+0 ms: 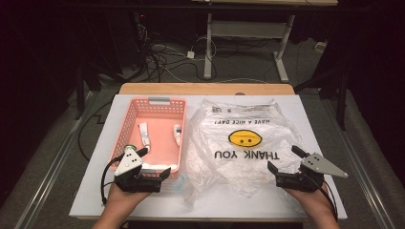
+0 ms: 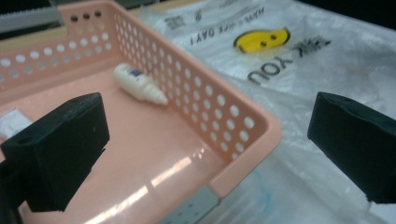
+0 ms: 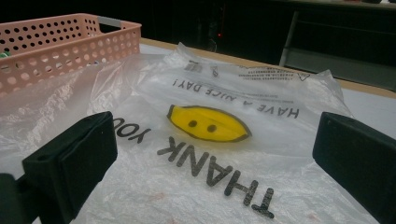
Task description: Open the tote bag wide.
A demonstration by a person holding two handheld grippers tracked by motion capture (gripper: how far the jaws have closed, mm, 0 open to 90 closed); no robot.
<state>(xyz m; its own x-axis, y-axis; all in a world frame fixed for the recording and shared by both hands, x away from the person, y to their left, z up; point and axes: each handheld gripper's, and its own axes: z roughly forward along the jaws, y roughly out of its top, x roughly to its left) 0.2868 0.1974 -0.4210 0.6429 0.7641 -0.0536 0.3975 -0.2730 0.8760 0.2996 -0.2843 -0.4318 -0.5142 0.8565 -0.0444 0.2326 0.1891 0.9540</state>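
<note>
A pink perforated basket (image 1: pixel 125 125) stands on the left of the white table; inside lie a white tube (image 1: pixel 144 135) and a small white bottle (image 1: pixel 177 134) (image 2: pixel 138 84). A clear plastic bag (image 1: pixel 239 143) (image 3: pixel 210 140) printed with a yellow smiley and "THANK YOU" lies flat to the basket's right. My left gripper (image 1: pixel 148 172) (image 2: pixel 208 144) is open over the basket's near right corner (image 2: pixel 261 135). At the bag's near right edge my right gripper (image 1: pixel 285 164) (image 3: pixel 215 158) is open, its jaws wide above the plastic, holding nothing.
The white table top (image 1: pixel 305 114) rests on a wooden desk (image 1: pixel 205 88). Behind it, cables (image 1: pixel 162 57) litter the floor beside the legs of another desk (image 1: pixel 282 52). Bare table shows in front of the bag (image 1: pixel 219 205).
</note>
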